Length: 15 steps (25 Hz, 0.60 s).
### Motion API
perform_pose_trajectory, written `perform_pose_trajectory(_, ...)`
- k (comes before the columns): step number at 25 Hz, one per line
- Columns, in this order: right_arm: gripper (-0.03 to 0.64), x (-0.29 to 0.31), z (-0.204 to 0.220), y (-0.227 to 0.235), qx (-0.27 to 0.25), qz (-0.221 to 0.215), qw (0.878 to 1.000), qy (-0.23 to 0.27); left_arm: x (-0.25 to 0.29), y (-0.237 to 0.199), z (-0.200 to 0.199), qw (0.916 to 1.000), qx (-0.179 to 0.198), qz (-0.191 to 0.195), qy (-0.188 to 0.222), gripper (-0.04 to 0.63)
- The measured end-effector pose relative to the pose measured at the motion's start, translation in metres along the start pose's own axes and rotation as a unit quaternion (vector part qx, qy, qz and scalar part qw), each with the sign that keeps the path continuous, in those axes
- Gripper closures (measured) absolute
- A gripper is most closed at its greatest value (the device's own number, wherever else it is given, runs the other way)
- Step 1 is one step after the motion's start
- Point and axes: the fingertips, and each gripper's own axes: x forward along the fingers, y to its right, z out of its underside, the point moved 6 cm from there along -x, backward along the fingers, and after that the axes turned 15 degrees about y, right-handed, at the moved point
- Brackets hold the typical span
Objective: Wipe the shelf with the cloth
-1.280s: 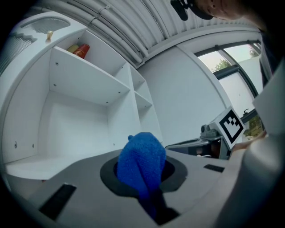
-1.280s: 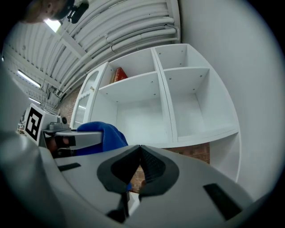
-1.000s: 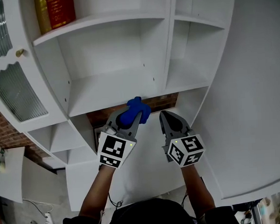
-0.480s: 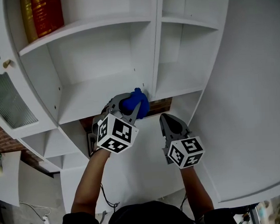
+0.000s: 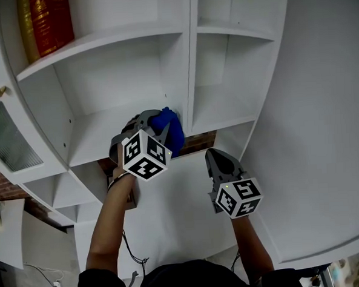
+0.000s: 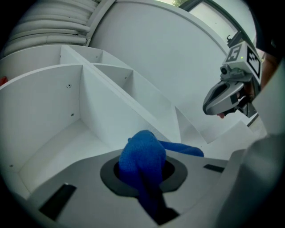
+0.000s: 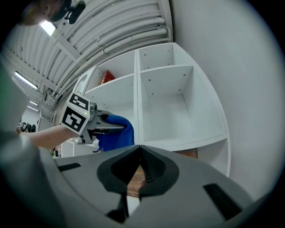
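The left gripper (image 5: 157, 124) is pinching the cloth (image 5: 171, 133) at the shelf's (image 5: 97, 136) right end, about to wipe; next it likely needs a pressing sweep. The right gripper (image 5: 212, 155) is idling, pressed together.

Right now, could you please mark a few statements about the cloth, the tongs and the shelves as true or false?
1. The left tongs hold a blue cloth. True.
2. The right tongs are wide open. False: they are shut, with nothing between them.
3. The cloth is at the shelf, close to the upright divider. True.
4. The books stand on the same shelf as the cloth. False: they stand one shelf higher, off to the left.
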Motion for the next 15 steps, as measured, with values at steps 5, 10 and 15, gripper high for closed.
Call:
perform_pose_trajectory(5, 0.598, 0.003, 0.002, 0.005, 0.002, 0.0, 1.0, -0.001, 0.015, -0.002, 0.009, 0.999, 0.032, 0.018, -0.025, 0.54)
perform_pose_trajectory(10, 0.598, 0.005, 0.001, 0.01, 0.003, 0.003, 1.0, 0.003, 0.03, 0.002, 0.015, 0.9959, 0.061, 0.041, -0.052, 0.54)
perform_pose_trajectory(15, 0.598, 0.006, 0.002, 0.015, 0.006, 0.008, 1.0, 0.007, 0.038, 0.004, 0.02, 0.9945, 0.053, 0.063, -0.065, 0.54)
